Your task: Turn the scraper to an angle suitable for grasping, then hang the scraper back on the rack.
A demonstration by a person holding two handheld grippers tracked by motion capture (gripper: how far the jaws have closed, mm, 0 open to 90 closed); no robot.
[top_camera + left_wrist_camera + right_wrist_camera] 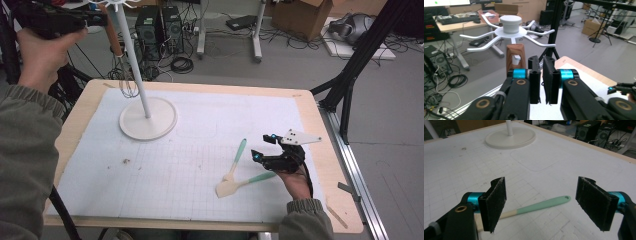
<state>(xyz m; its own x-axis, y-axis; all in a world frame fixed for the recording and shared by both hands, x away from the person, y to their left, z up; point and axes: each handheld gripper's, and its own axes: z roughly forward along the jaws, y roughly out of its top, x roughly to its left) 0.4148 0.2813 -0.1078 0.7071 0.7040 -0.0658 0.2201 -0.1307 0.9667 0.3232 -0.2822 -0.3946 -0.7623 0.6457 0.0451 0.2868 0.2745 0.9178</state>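
Observation:
A white hanging rack stands on a round base (148, 118) at the back left of the table; its hub and curved arms (510, 27) face the left gripper's camera. A whisk hangs from one arm by its brown wooden handle (515, 53), with the wire loops (129, 86) low beside the pole. My left gripper (541, 60) is held high at the rack top (100, 19), just short of the handle. Its jaws stand a narrow gap apart with nothing between them. My right gripper (261, 146) rests low and wide open (541, 192) over a teal-handled utensil (541, 205).
Two teal-handled utensils lie front right on the white gridded mat: one (239, 152) angled up, and a cream-bladed spatula (235, 186) below it. Floor clutter beyond the table includes computer towers (160, 25), cables and cardboard boxes (300, 15). A black frame leg (350, 75) stands at the right.

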